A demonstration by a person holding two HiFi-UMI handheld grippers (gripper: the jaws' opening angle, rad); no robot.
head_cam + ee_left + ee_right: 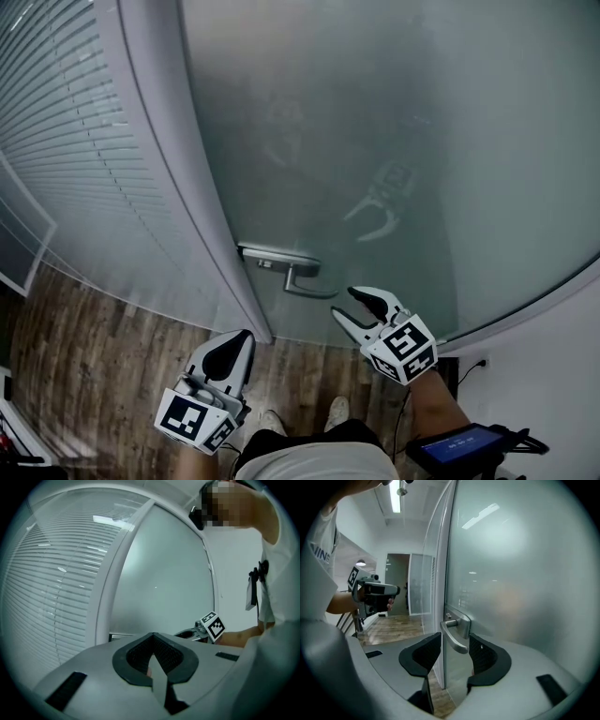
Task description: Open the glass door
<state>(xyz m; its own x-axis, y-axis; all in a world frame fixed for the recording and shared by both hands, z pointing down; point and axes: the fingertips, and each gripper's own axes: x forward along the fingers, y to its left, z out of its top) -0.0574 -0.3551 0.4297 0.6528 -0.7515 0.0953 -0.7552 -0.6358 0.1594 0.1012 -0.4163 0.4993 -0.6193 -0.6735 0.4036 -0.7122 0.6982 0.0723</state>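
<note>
Glass door (375, 122), frosted, carries a metal handle (298, 277) by its left edge. Nearest, below and left of the handle, the left gripper (240, 339) has its jaws pressed together, empty. Just below-right of the handle, the right gripper (344, 303) gapes wide, facing the lever without touching. Beyond, the door seems slightly ajar.
</note>
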